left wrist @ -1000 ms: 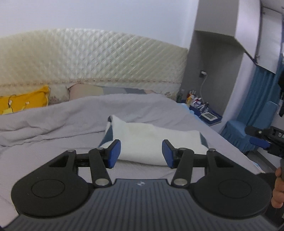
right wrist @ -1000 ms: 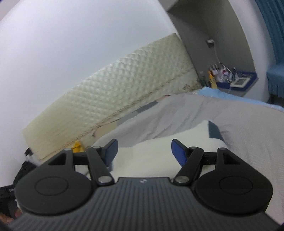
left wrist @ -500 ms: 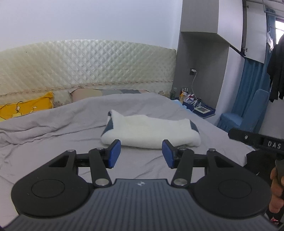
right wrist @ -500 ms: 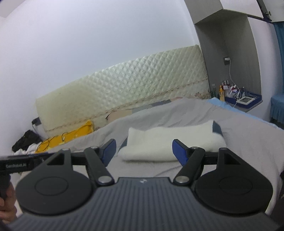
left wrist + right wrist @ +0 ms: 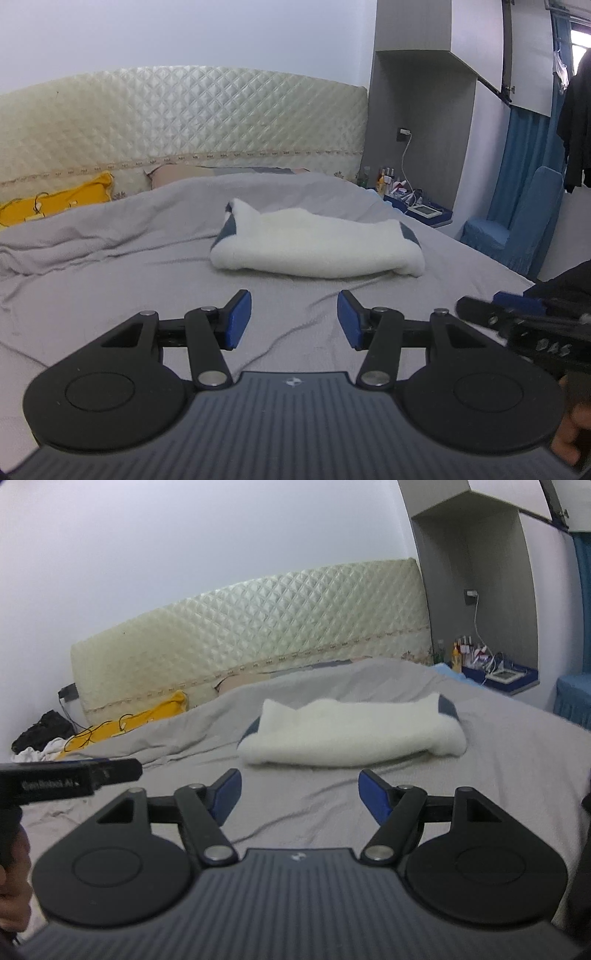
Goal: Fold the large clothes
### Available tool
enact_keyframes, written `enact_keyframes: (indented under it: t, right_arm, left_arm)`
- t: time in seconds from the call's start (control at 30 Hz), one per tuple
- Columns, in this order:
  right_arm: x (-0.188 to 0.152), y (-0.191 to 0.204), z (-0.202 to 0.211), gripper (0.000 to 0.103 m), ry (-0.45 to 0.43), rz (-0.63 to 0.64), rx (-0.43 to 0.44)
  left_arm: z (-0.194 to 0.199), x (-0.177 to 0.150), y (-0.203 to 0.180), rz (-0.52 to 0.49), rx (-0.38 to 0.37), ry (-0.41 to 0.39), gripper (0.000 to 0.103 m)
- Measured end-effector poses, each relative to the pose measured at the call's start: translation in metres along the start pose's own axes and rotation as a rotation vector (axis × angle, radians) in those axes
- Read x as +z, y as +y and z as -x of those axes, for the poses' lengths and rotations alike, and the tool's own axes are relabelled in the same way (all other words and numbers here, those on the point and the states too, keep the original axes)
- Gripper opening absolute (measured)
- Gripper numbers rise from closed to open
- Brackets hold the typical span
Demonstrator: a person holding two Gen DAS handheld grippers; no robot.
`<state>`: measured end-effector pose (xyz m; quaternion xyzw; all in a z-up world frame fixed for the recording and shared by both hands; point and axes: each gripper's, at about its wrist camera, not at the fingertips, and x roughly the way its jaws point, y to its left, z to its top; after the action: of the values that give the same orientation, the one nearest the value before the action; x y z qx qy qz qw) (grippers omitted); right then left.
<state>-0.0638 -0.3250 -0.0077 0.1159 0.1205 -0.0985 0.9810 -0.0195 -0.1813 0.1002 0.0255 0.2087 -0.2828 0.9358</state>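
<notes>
Grey bedding [image 5: 110, 280] carries your folded white garment [image 5: 317, 245] mid-bed, toward the far headboard [image 5: 177, 122]. Your left gripper [image 5: 294, 318] and right gripper [image 5: 300, 798] both hang released, empty, near you, short of it.

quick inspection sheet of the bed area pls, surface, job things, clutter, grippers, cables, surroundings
surface: grey bedsheet, wrinkled.
job's things: white fleece garment with dark blue lining, folded into a bundle mid-bed.
clutter: yellow cushion by the headboard; dark and white clothes pile beyond it.
grippers: left gripper open, nothing between its jaws, short of the garment; right gripper likewise.
cables: charger cord hanging from a wall socket; thin black cord over the cushion.
surroundings: quilted headboard, nightstand with small items, blue curtain.
</notes>
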Motion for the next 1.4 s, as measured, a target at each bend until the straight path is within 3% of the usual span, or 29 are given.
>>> enact_keyframes:
  t: [0.33,0.67,0.77,0.9,0.97,1.23,1.27,1.33,1.4]
  right_arm:
    - [-0.025,0.003,-0.014,0.072,-0.006,0.036,-0.032]
    - [-0.026,-0.004,-0.015,0.072,-0.010,0.013,-0.038]
    - [-0.027,-0.003,-0.014,0.072,-0.008,0.015,-0.039]
    - [-0.026,-0.002,-0.017,0.072,0.003,0.028,-0.037]
    - [-0.025,-0.002,-0.017,0.072,0.005,0.032,-0.036]
    - [-0.026,-0.002,-0.016,0.073,0.002,0.026,-0.052]
    - [-0.027,-0.001,-0.017,0.076,0.002,0.025,-0.053]
    - [-0.028,0.000,-0.015,0.100,-0.004,0.028,-0.056]
    - [-0.029,0.004,-0.014,0.103,-0.012,0.048,-0.079]
  left_arm:
    - [-0.003,-0.023,0.003,0.006,0.030,0.003,0.058]
    - [-0.009,-0.028,0.006,0.018,0.045,0.012,0.058]
    - [-0.012,-0.027,0.008,0.027,0.035,0.017,0.065]
    - [-0.012,-0.026,0.013,0.053,0.012,0.009,0.094]
    - [-0.012,-0.026,0.015,0.056,0.001,0.008,0.099]
    - [-0.009,-0.026,0.018,0.063,0.036,-0.008,0.103]
    - [-0.009,-0.026,0.018,0.062,0.036,-0.007,0.103]
    - [-0.009,-0.027,0.019,0.061,0.035,-0.004,0.103]
    - [-0.009,-0.027,0.019,0.063,0.036,-0.004,0.103]
